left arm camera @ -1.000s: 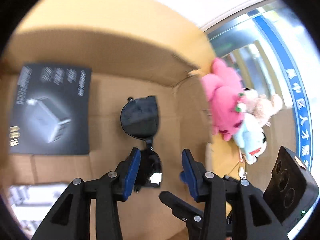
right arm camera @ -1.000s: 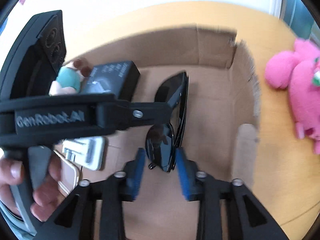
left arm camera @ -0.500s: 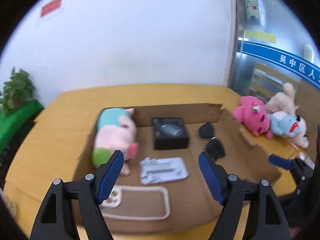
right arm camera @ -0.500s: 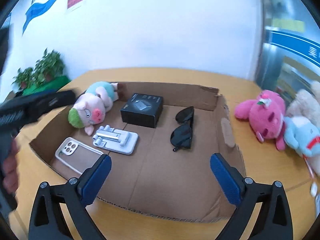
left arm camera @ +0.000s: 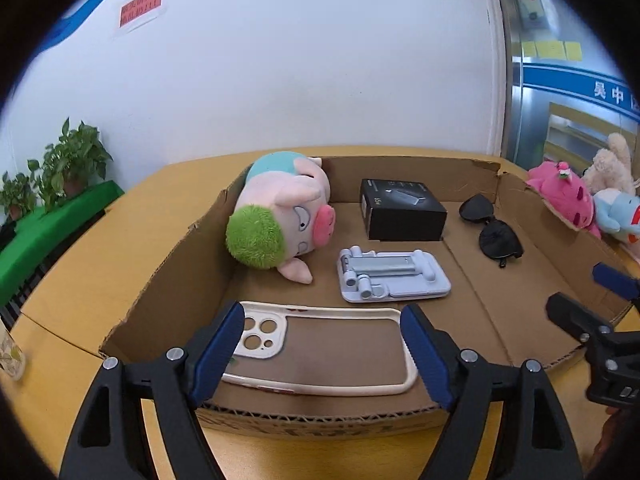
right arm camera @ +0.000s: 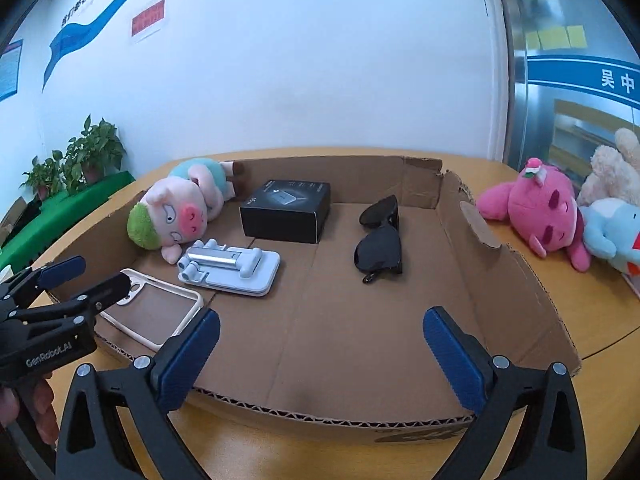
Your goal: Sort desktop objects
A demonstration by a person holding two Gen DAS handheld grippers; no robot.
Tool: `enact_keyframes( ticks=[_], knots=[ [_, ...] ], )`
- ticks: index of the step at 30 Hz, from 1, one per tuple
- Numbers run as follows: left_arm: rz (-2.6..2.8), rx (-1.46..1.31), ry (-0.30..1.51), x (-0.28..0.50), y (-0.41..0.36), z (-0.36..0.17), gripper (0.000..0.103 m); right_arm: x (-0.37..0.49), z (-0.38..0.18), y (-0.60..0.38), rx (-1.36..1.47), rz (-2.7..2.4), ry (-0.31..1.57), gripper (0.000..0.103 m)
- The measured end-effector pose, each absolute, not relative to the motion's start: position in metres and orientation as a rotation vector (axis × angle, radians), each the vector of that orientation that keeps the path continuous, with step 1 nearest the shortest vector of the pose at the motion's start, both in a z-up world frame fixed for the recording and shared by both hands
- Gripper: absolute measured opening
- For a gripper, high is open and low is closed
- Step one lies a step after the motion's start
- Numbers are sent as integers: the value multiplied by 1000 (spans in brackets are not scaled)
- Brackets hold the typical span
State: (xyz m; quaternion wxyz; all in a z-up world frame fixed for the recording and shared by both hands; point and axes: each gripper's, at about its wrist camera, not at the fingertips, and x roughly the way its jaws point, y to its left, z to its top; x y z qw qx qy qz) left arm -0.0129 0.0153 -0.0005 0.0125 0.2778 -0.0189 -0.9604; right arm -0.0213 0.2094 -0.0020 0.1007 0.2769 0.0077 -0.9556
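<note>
A shallow cardboard box (left arm camera: 168, 264) (right arm camera: 516, 276) on the wooden table holds a pig plush (left arm camera: 280, 220) (right arm camera: 176, 208), a black carton (left arm camera: 400, 208) (right arm camera: 288, 212), a grey phone stand (left arm camera: 392, 276) (right arm camera: 232, 268), a cream phone case (left arm camera: 320, 352) (right arm camera: 156, 312) and black sunglasses (left arm camera: 494, 228) (right arm camera: 380, 244). My left gripper (left arm camera: 322, 352) is open and empty at the box's near edge, over the phone case. My right gripper (right arm camera: 320, 352) is open and empty at the near edge, right of the left one.
Pink, blue and beige plush toys (left arm camera: 568, 200) (right arm camera: 552, 216) lie on the table right of the box. Potted plants (left arm camera: 60, 168) (right arm camera: 76, 160) stand on a green shelf at far left. A white wall is behind the table.
Both grippers have let go of the sunglasses, opened wide and pulled back from inside the box to its near edge. The sunglasses now lie in the box.
</note>
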Motion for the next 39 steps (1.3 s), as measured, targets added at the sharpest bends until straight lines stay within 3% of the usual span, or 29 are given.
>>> enact_keyframes(
  ticks=[4, 39],
  knots=[
    [-3037, 732, -54, -3, 13, -6, 88, -12, -6, 210, 720, -2849, 28, 103],
    [-3036, 736, -52, -6, 13, -5, 89, -10, -2, 210, 718, -2852, 27, 103]
  ],
)
